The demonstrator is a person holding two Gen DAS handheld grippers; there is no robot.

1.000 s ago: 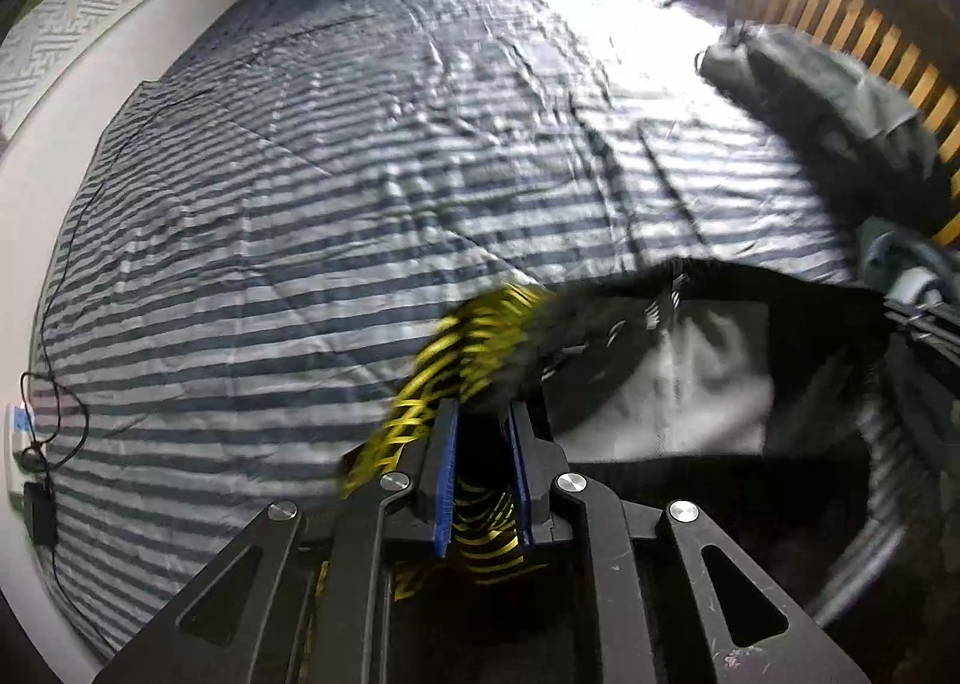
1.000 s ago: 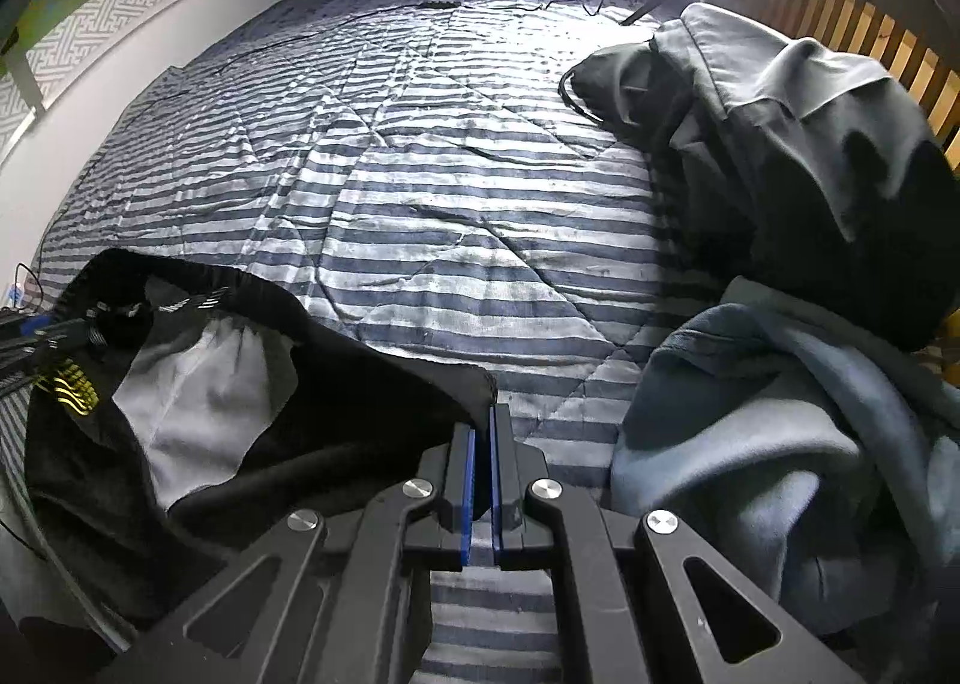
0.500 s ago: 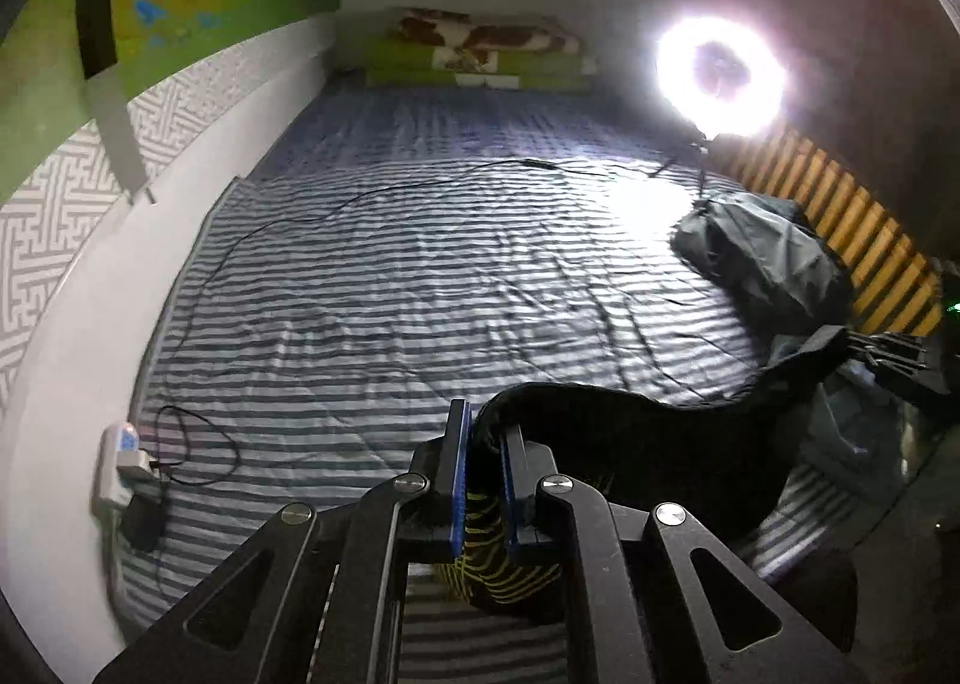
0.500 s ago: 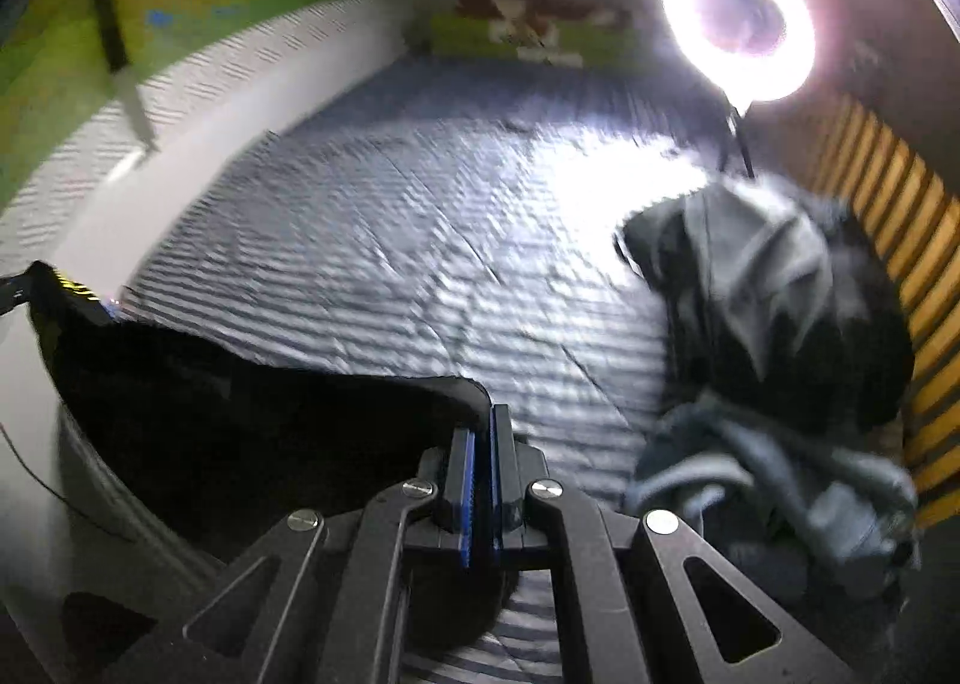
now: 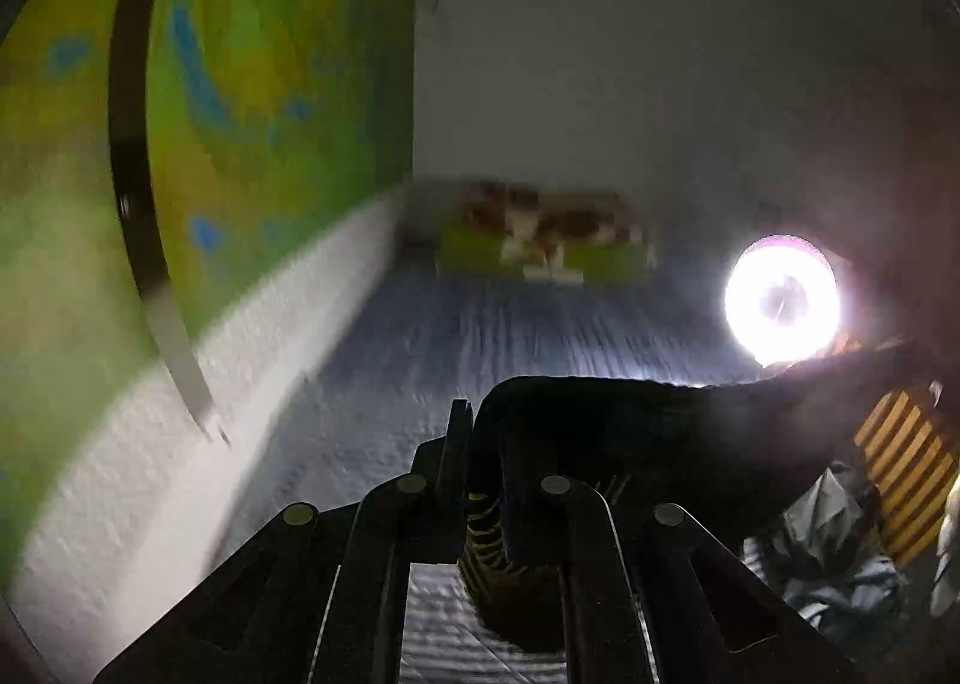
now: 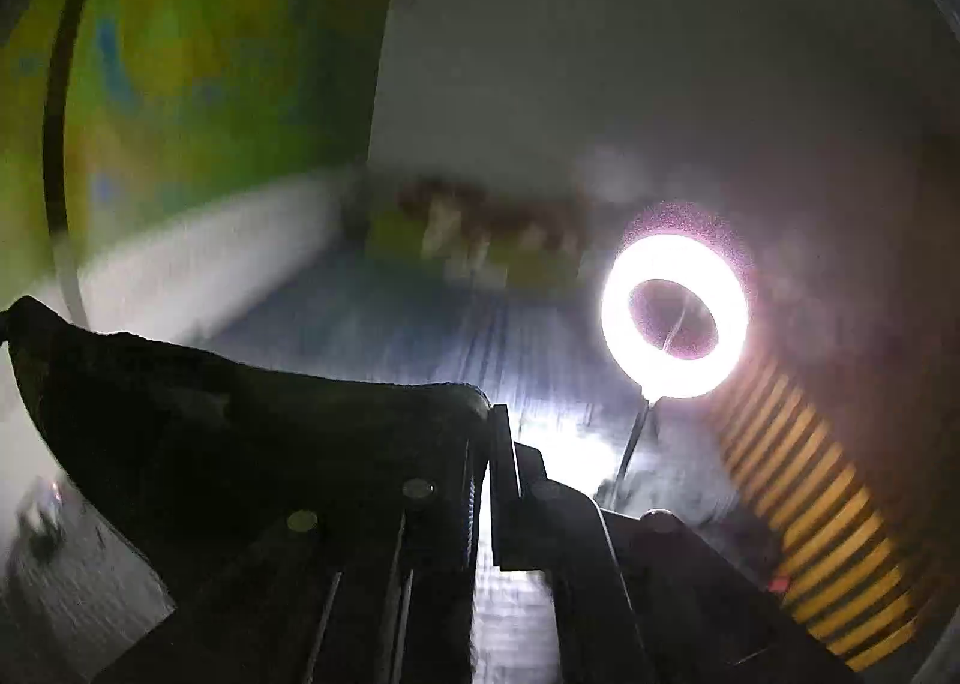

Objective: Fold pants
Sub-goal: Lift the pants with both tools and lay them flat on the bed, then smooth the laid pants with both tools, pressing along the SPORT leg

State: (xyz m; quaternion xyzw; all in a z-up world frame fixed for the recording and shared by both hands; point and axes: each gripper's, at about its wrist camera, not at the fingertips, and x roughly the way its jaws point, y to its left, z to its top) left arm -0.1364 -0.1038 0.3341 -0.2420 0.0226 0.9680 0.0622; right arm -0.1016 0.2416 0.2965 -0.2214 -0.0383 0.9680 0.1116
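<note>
Black pants (image 5: 648, 432) with a yellow-striped patch (image 5: 486, 528) hang in the air above the striped bed, stretched between both grippers. My left gripper (image 5: 483, 420) is shut on one end of the waistband, with fabric bulging between its fingers. In the right wrist view the same pants (image 6: 210, 432) sag as a dark band from the far left to my right gripper (image 6: 489, 420), which is shut on the other end. Both views are tilted upward and blurred.
A blue-striped bed cover (image 5: 510, 336) lies below, with green pillows (image 5: 540, 258) at its far end. A bright ring light (image 6: 675, 324) stands at the right beside a yellow slatted frame (image 6: 822, 516). A heap of grey clothes (image 5: 828, 576) lies lower right. A white and green wall (image 5: 180, 204) runs along the left.
Both grippers have risen and tilted up, lifting the pants off the bed. The waistband has pulled taut between them, and the view now takes in the far wall.
</note>
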